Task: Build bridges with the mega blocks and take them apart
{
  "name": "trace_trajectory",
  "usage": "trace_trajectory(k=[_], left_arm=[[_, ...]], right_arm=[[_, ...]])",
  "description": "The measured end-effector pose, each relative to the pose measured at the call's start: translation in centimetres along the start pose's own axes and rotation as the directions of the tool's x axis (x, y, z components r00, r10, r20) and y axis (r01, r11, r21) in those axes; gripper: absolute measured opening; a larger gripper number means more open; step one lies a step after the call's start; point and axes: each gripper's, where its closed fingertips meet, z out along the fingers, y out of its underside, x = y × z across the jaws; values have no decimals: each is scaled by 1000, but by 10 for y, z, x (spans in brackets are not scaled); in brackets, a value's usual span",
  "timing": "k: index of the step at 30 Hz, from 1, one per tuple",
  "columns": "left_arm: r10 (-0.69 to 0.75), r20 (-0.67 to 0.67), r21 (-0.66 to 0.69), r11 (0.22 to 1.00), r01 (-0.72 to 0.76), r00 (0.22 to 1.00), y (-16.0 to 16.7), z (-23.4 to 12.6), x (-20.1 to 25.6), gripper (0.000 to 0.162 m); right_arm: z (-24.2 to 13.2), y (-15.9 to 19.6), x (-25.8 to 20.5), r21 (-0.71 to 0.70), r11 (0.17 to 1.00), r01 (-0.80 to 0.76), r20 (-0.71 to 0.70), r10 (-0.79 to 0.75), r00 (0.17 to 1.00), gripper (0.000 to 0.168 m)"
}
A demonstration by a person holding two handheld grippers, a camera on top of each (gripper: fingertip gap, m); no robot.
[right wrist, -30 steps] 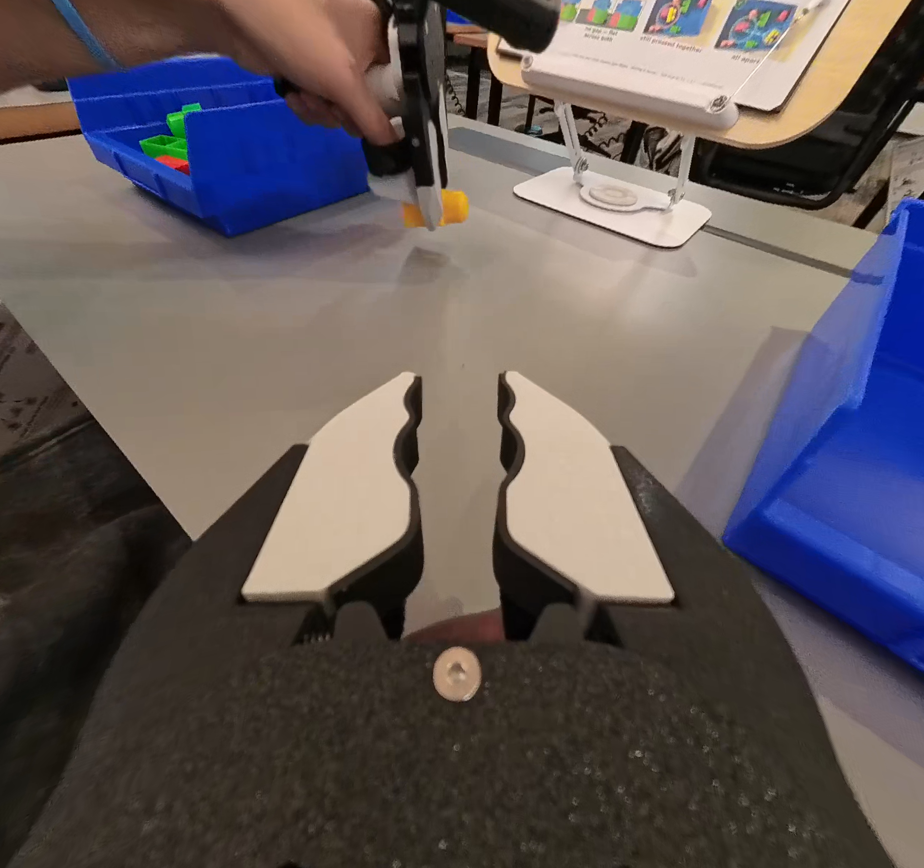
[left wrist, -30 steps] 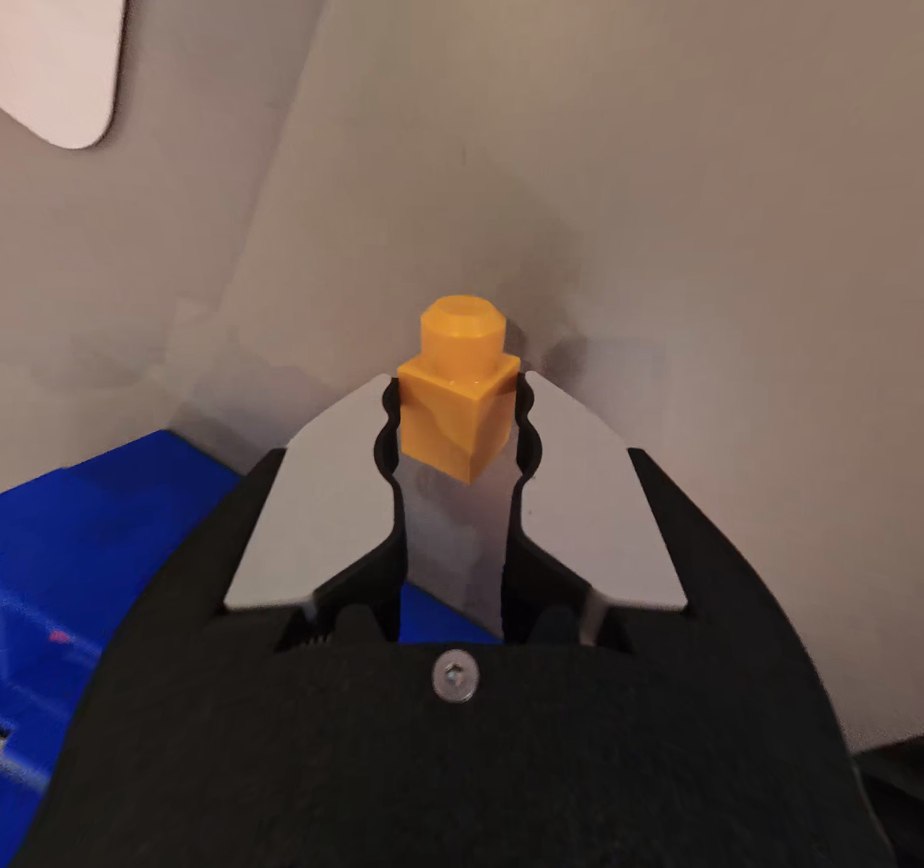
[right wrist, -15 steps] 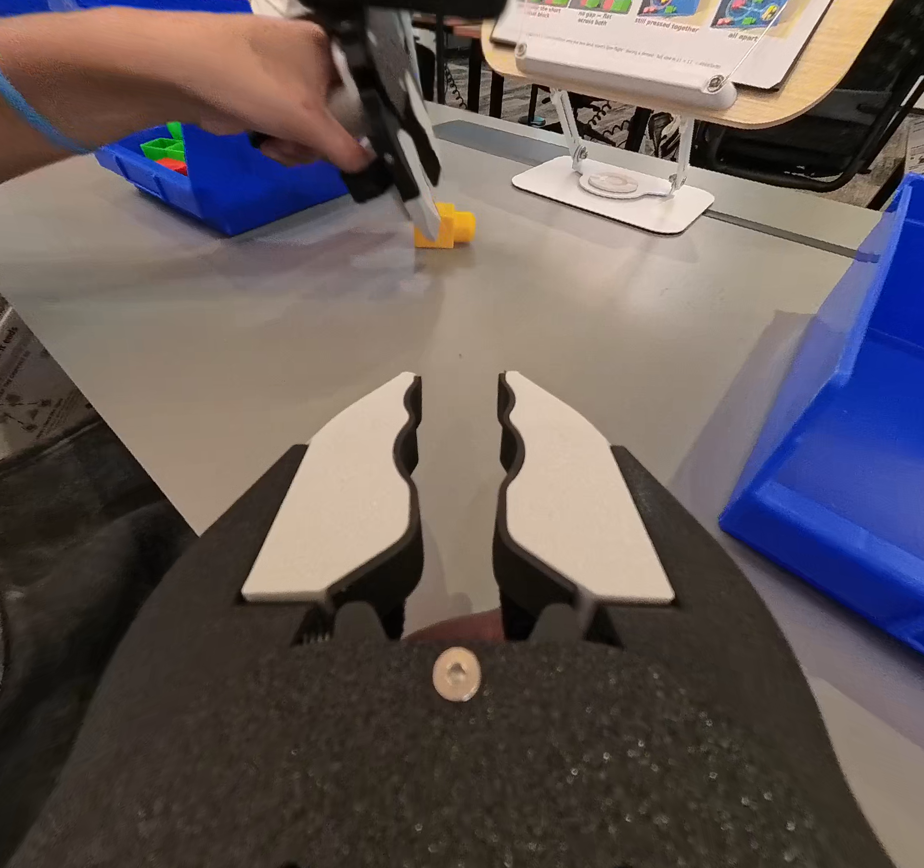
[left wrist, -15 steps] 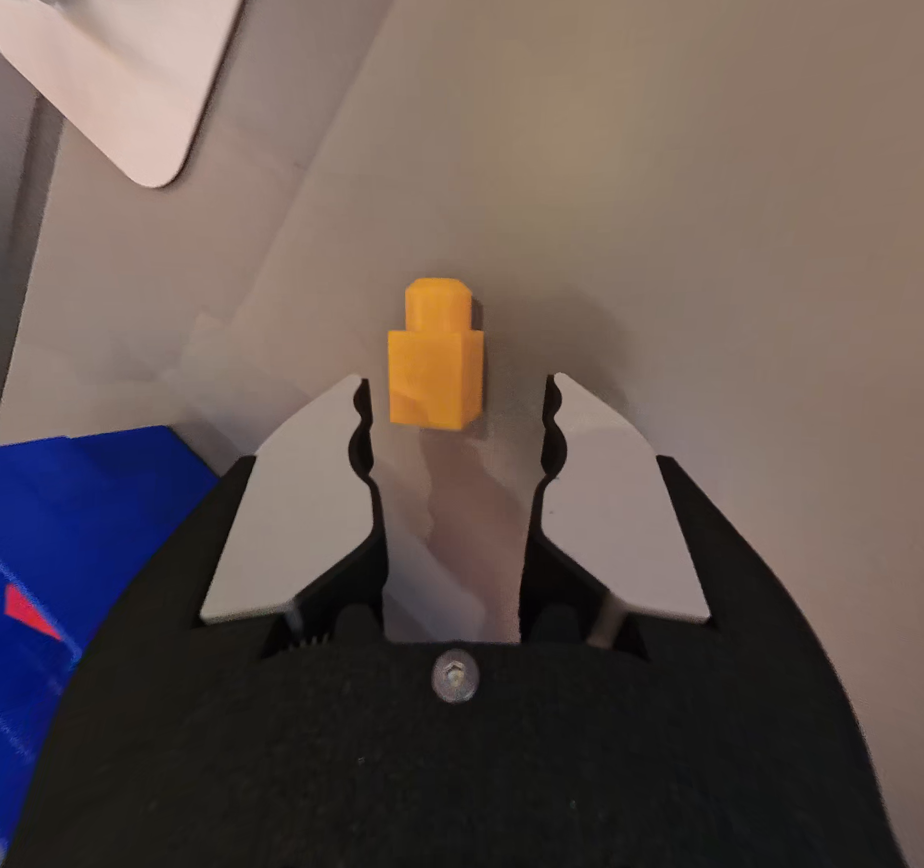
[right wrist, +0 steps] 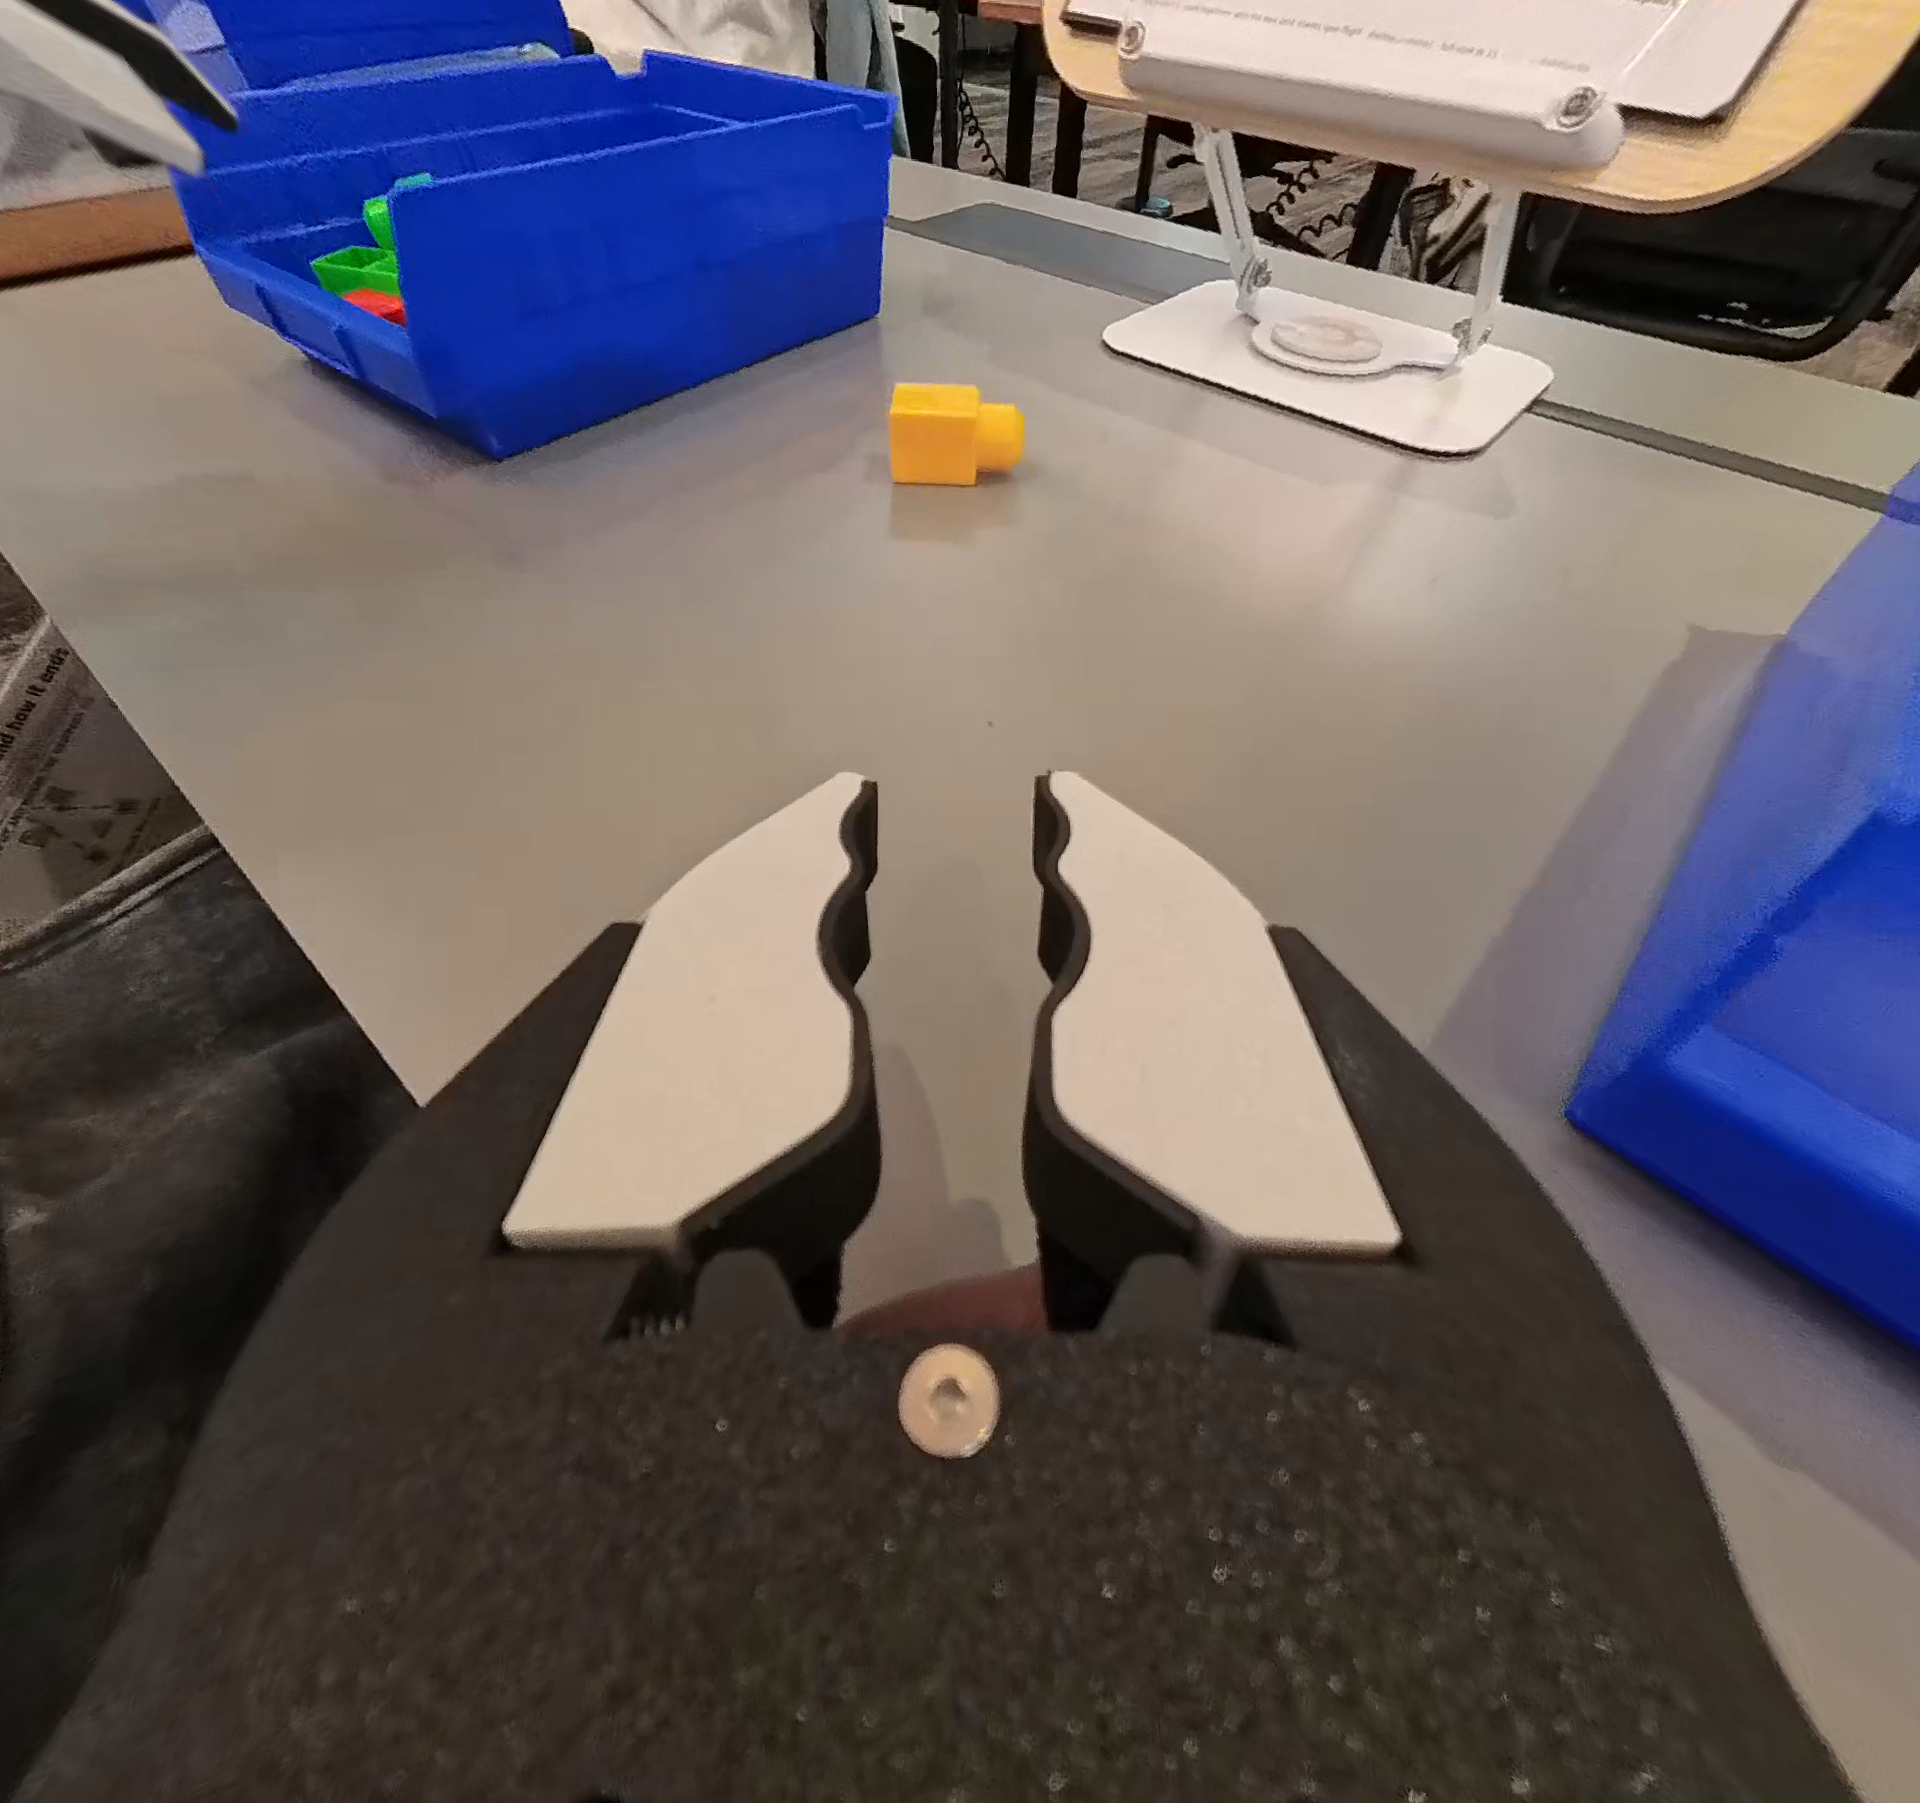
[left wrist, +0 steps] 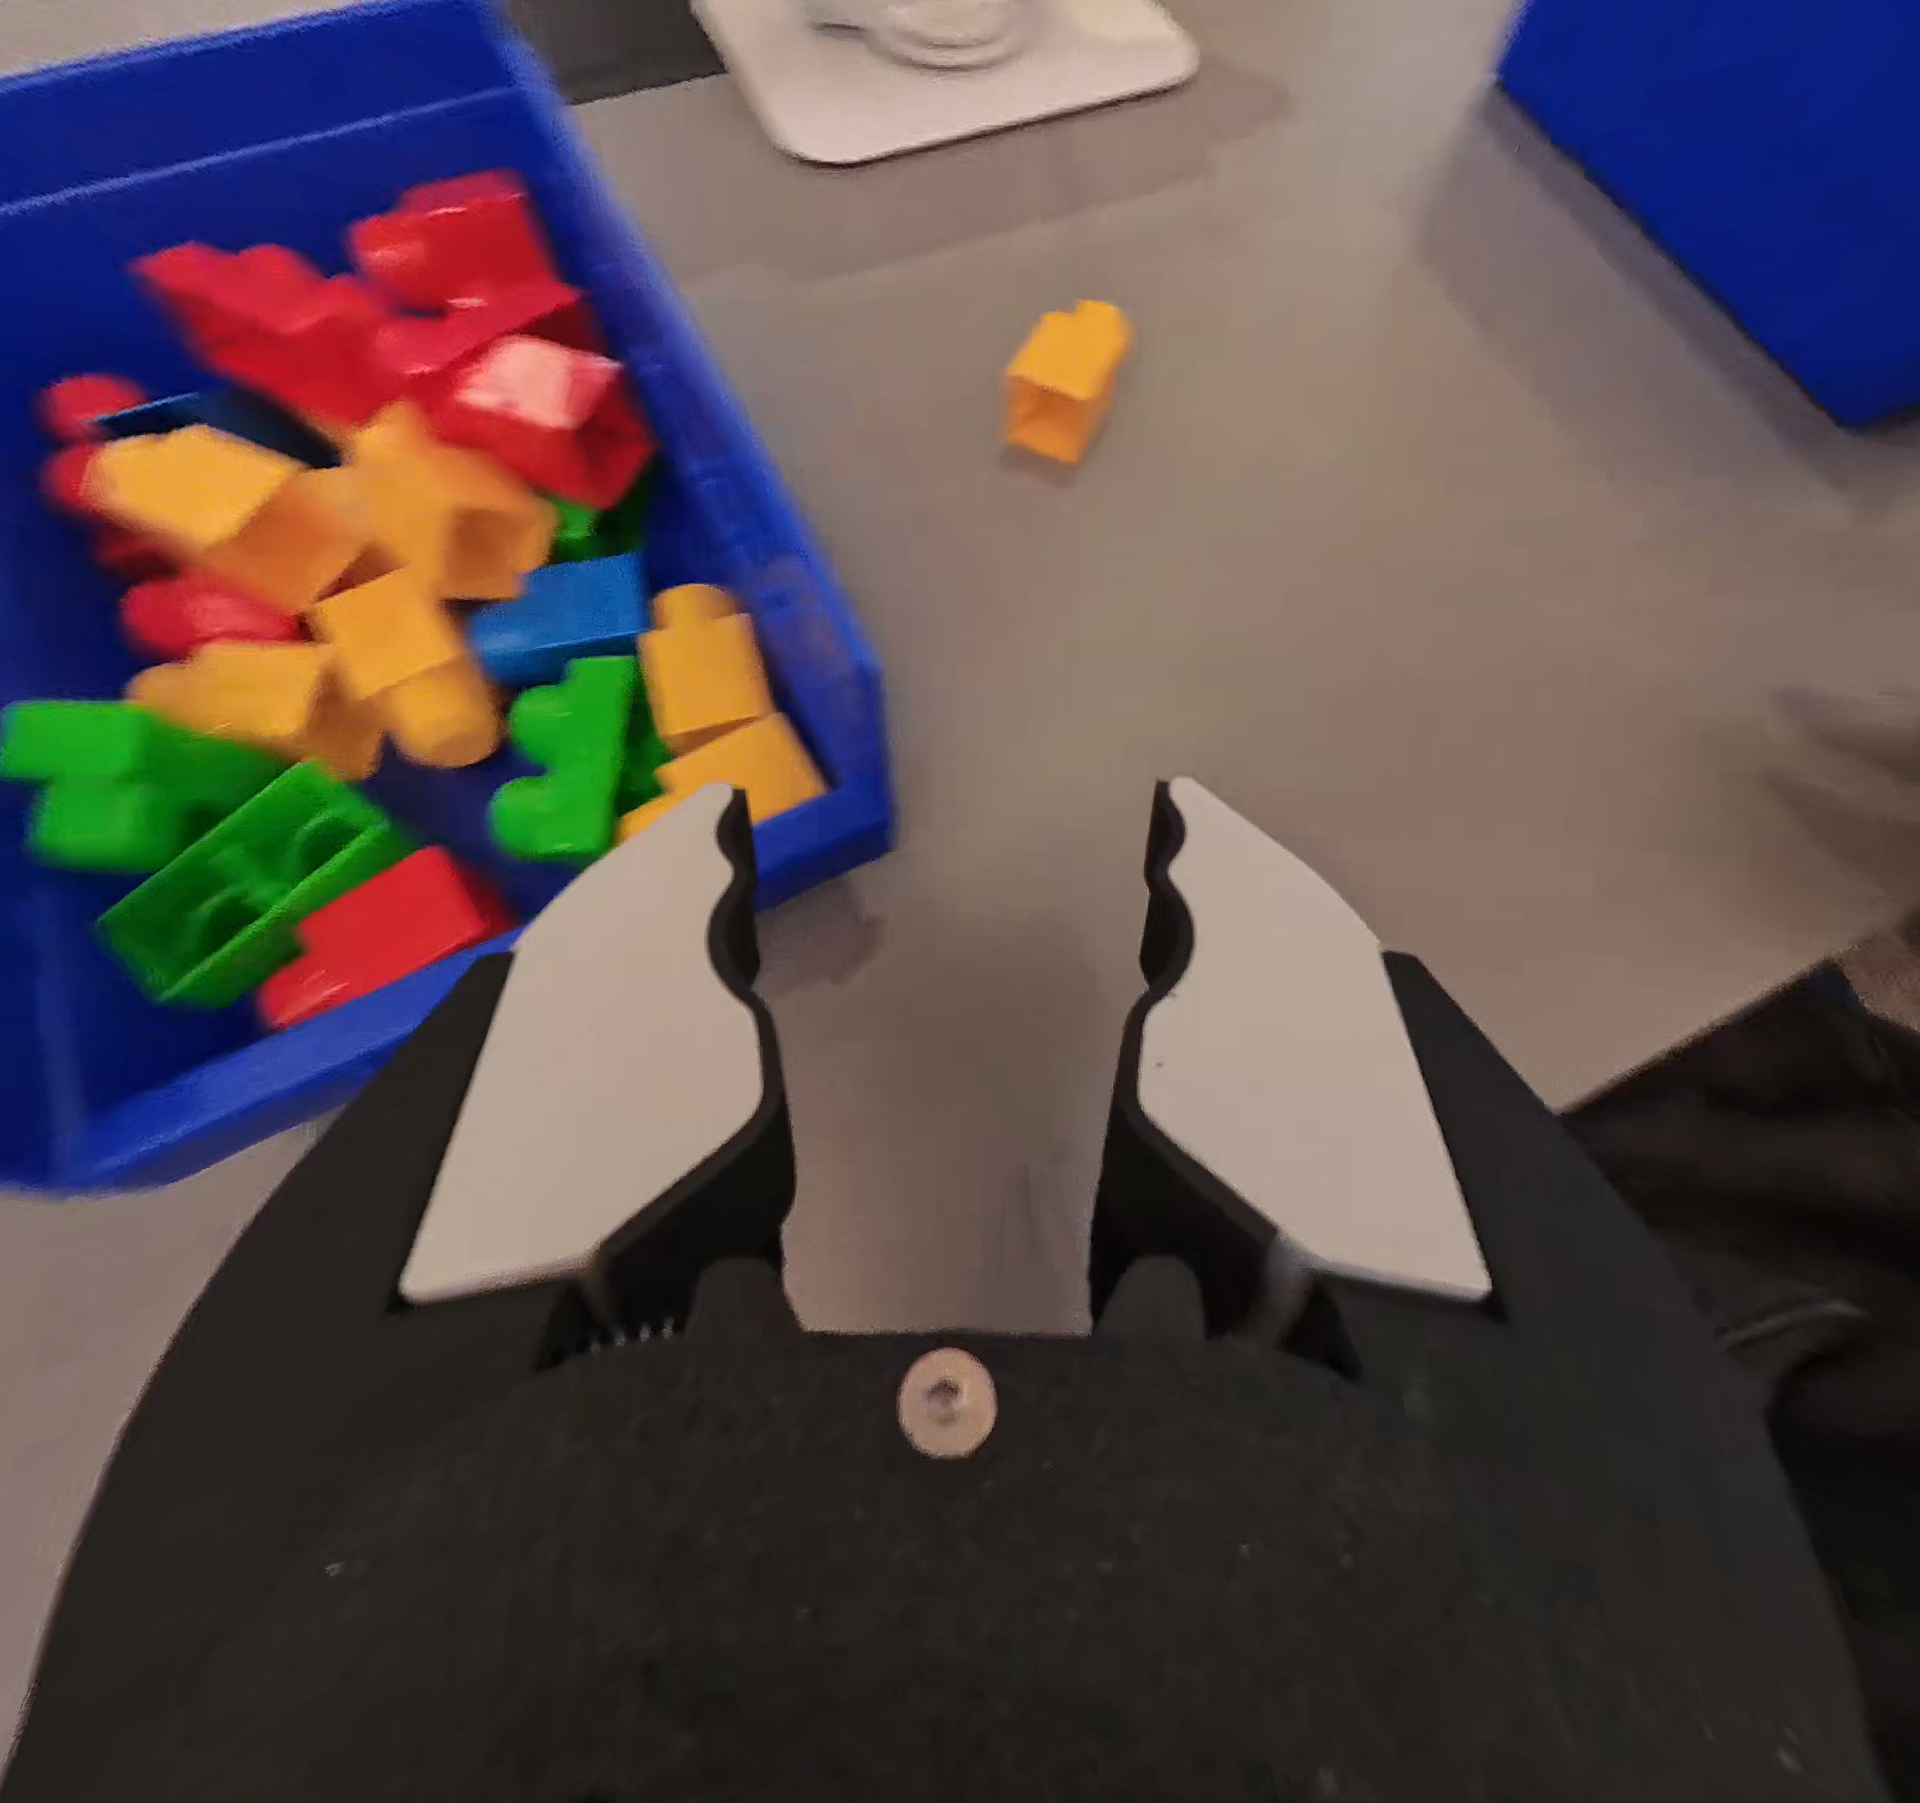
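Left gripper (left wrist: 945,803), right gripper (right wrist: 956,792): black grainy bodies, grey wavy-edged fingers (right wrist: 717,1026) (one silver screw each).

Open grey table (right wrist: 727,662) stretches ahead of the right gripper (right wrist: 956,803), nothing between its parted fingers and the lone yellow block (right wrist: 951,434) lying on its side. To the left, the blue bin of blocks (right wrist: 623,247) walls off that flank; on the right, a second blue bin (right wrist: 1766,974) crowds close. Behind the block, the white stand base (right wrist: 1340,366) closes the far side.
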Motion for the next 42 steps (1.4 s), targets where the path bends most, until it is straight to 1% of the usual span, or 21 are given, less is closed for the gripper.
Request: trace_trajectory(k=[1,3,7,9,11,13,14,15,16,18,21,23,27,28,29,30,33,35,37,40,42], left_arm=[[-28,43,5,1000,28,999,-3,-5,-17,73],[-22,126,19,1000,19,992,-15,-8,-48,72],[-22,280,13,1000,19,960,-47,7,-106,70],[-96,347,22,995,94,933,-60,23,-141,63],[-207,355,-17,974,228,912,-64,47,-171,63],[-334,340,-54,927,372,879,-66,70,-192,63],[-377,348,-71,902,425,859,-65,79,-202,59],[-402,368,-97,880,464,838,-62,86,-211,61],[-421,382,-124,859,497,822,-59,92,-216,66],[-456,389,-154,824,545,800,-58,101,-219,65],[-432,494,-190,794,578,755,-49,103,-235,62],[-447,528,-240,737,632,722,-35,108,-239,61],[-515,535,-325,607,725,670,-12,123,-230,63],[-523,532,-329,597,732,666,-12,127,-227,60],[-509,536,-339,601,724,673,-12,128,-226,42],[-485,548,-349,607,714,681,-10,128,-227,41],[-449,581,-386,582,716,679,-6,121,-231,40],[-423,563,-418,596,686,710,-11,116,-232,39],[-406,503,-412,664,624,763,-34,112,-233,39],[-235,356,-416,827,378,904,-91,101,-214,39],[-88,179,-385,910,152,980,-129,92,-170,39]], right_arm=[[2,-1,-2,1,1000,6,5,-6,1000,28],[6,-2,-7,-3,1000,16,26,-16,1000,28],[12,-3,-14,-9,997,71,33,-71,997,28],[14,-3,-15,-14,995,99,29,-98,995,28],[15,-1,-17,-25,994,110,29,-109,994,28],[15,-2,-17,-17,994,108,37,-108,994,28],[14,-2,-16,-14,995,102,38,-102,994,28],[13,-2,-14,-12,995,95,37,-95,995,28],[12,-2,-13,-9,996,86,39,-86,996,28],[11,-3,-12,-5,998,65,47,-64,997,28],[11,-2,-13,-11,998,57,57,-56,997,28],[12,0,-15,-23,997,75,59,-73,996,28],[13,2,-22,-42,990,136,58,-133,989,28],[14,3,-23,-48,987,152,57,-149,987,28],[14,4,-25,-54,984,167,56,-164,985,28],[14,5,-26,-60,981,183,54,-180,982,28],[14,7,-28,-67,973,220,51,-217,975,28],[13,8,-27,-73,970,233,43,-231,972,28],[12,8,-24,-70,972,225,38,-223,974,28],[11,5,-19,-54,982,183,35,-181,983,28],[10,2,-14,-36,987,159,14,-159,987,28]])
